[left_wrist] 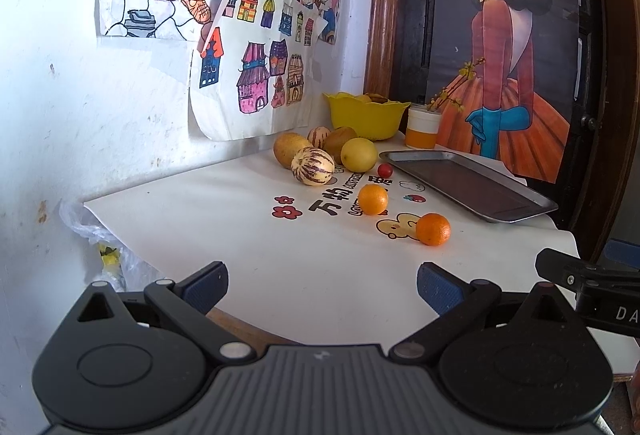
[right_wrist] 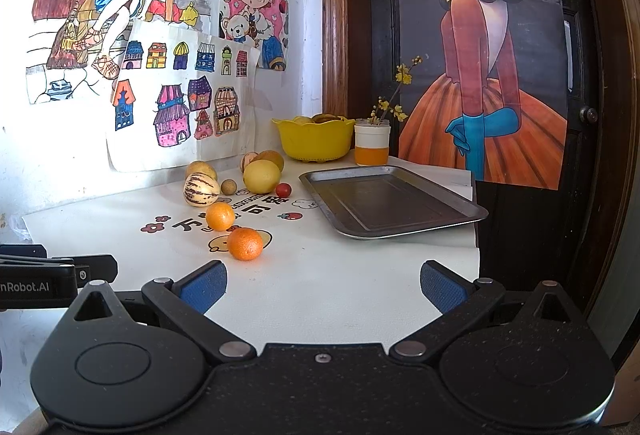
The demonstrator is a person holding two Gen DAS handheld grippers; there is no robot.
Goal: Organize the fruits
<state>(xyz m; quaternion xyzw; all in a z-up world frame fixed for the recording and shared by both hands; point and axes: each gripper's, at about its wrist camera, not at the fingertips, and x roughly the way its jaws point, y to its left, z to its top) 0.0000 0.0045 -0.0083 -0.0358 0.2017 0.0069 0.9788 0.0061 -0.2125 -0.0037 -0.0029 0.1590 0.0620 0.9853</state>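
Note:
Loose fruit lies on the white table mat. The near orange [left_wrist: 433, 229] [right_wrist: 245, 244] and a second orange [left_wrist: 373, 199] [right_wrist: 220, 216] sit in front. Behind them are a striped melon [left_wrist: 312, 166] [right_wrist: 201, 188], a yellow lemon [left_wrist: 359, 154] [right_wrist: 262, 176], a red cherry tomato [left_wrist: 385, 169] [right_wrist: 283, 189] and brown fruits against the wall. An empty metal tray [left_wrist: 464, 184] [right_wrist: 390, 200] lies to the right. My left gripper [left_wrist: 322, 287] is open and empty over the table's near edge. My right gripper [right_wrist: 323, 285] is open and empty, with the near orange ahead to its left.
A yellow bowl [left_wrist: 366, 117] [right_wrist: 314, 139] with fruit and a white and orange cup [left_wrist: 422, 127] [right_wrist: 372, 143] stand at the back. Drawings hang on the left wall, a dark door with a poster is behind. A plastic bag [left_wrist: 92, 231] hangs off the table's left edge.

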